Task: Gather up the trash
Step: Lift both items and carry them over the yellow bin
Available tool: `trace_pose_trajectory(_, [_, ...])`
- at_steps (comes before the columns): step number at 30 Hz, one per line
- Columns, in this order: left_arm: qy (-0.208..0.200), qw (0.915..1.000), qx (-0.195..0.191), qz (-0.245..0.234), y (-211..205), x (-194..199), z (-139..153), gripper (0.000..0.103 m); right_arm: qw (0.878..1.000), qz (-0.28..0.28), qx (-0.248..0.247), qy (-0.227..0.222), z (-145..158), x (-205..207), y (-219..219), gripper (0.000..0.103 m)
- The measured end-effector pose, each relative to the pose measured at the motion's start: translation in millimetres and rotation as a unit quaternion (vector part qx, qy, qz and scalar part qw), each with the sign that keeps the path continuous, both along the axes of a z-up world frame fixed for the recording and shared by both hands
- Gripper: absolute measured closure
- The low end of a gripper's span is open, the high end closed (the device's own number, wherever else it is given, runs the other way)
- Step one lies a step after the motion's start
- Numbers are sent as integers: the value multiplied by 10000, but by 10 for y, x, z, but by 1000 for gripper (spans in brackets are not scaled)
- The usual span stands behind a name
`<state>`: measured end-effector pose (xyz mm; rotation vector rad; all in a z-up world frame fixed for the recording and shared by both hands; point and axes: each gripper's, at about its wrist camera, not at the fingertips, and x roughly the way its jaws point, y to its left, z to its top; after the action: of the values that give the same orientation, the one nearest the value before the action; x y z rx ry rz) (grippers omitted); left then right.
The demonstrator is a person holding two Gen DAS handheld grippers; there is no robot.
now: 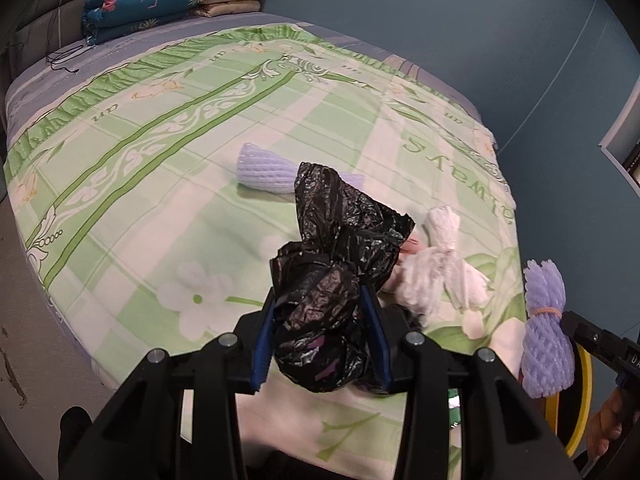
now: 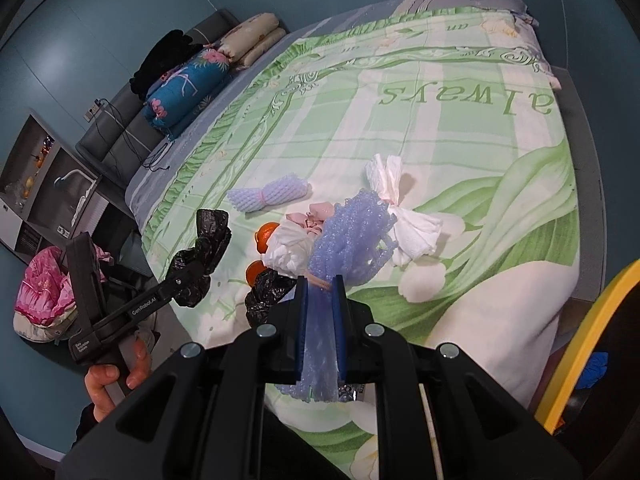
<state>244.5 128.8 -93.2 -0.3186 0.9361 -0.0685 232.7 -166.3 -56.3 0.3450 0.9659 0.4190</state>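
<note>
My left gripper (image 1: 320,298) is shut on a crumpled black plastic bag (image 1: 344,240), held above the green floral bedspread (image 1: 168,128). My right gripper (image 2: 320,280) is shut on a lilac foam net (image 2: 352,232), pinched at its rubber-banded waist and lifted off the bed. In the left wrist view the same net (image 1: 546,340) hangs at the right. On the bed lie another pale foam net (image 2: 272,194), twisted white tissues (image 2: 404,216), a crumpled white and pink wad (image 2: 296,248), two oranges (image 2: 266,236) and a second black bag (image 2: 266,292).
A yellow-rimmed bin (image 2: 592,336) stands at the bed's near right corner. Folded quilts (image 1: 148,0) are stacked at the head of the bed. On the floor to the left sits a basket of pink cloth (image 2: 44,288), below a shelf unit (image 2: 40,172).
</note>
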Motion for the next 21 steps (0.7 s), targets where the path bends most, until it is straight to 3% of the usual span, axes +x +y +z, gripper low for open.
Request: trace_pose_trajectory(21, [-218, 9962, -234, -810, -827, -310, 408, 65, 9967, -589, 2, -563, 482, -449, -801, 92])
